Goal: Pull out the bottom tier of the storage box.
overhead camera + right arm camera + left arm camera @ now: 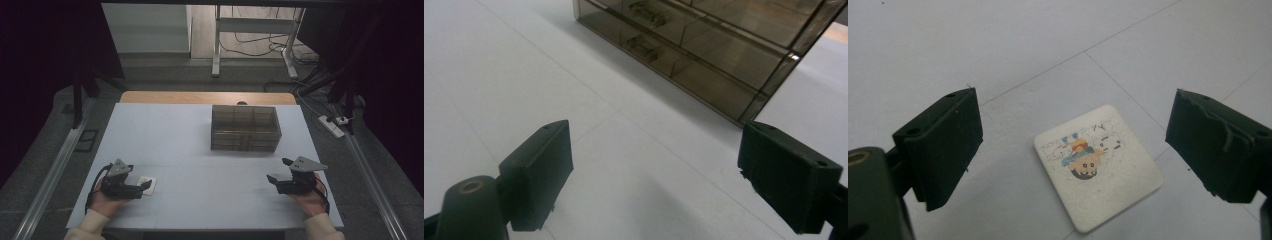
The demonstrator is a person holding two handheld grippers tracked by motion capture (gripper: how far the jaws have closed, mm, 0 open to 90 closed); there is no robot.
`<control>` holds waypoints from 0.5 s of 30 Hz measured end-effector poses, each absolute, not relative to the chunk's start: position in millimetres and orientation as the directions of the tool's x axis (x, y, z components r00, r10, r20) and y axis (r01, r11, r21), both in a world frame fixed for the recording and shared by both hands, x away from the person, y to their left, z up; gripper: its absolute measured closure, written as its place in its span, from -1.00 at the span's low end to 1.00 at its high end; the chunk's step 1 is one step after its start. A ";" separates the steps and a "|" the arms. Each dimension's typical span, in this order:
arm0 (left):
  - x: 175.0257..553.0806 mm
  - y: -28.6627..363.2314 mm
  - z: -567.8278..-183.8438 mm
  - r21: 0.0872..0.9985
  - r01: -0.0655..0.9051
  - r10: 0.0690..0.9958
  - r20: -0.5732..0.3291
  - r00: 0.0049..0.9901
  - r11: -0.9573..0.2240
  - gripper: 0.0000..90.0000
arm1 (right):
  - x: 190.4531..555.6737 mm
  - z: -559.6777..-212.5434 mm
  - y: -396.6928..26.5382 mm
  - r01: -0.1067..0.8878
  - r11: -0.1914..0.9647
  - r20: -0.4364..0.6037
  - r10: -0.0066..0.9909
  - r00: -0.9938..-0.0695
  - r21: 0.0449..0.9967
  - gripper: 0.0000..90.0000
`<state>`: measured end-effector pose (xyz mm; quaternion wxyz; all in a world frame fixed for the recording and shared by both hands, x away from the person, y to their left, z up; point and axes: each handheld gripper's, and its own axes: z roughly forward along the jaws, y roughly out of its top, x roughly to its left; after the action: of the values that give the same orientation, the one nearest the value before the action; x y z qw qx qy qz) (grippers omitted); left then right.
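The card (1098, 172) is showing white, slightly speckled, with a small cartoon print: a face with black hair under a red, yellow and blue cap, plus pale blue and grey lettering beside it. The table (190, 145) is appearing pale grey-white with thin darker seam lines crossing it, its far edge showing a tan wood strip, and the box (245, 128) is reading as smoky brown see-through plastic with darker dividers. Both the left gripper (145, 187) and right gripper (278, 170) are looking matte black with grey three-cornered plates on top, and the sleeves (92, 227) are showing cream.
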<state>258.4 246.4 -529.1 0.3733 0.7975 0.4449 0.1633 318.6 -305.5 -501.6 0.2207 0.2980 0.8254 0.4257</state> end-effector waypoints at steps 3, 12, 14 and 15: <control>258.9 246.8 -529.1 0.740 0.590 0.832 -0.076 0.550 -0.323 -0.82 | 318.9 -503.3 -306.6 0.310 0.456 -0.099 0.677 -0.729 0.834 -0.69; 258.7 246.0 -528.7 0.740 0.593 0.831 -0.085 0.550 -0.317 -0.82 | 319.1 -503.5 -308.0 0.314 0.444 -0.098 0.691 -0.716 0.839 -0.69; 258.5 246.0 -528.6 0.742 0.591 0.830 -0.082 0.551 -0.318 -0.82 | 319.5 -503.8 -308.1 0.314 0.444 -0.097 0.691 -0.716 0.839 -0.69; 258.4 246.0 -528.5 0.743 0.590 0.830 -0.083 0.551 -0.318 -0.82 | 319.7 -504.0 -307.9 0.315 0.443 -0.095 0.691 -0.717 0.839 -0.69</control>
<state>258.4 246.0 -528.5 0.3772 0.7958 0.4461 0.1595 319.7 -307.9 -504.0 0.2183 0.3063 0.8209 0.4297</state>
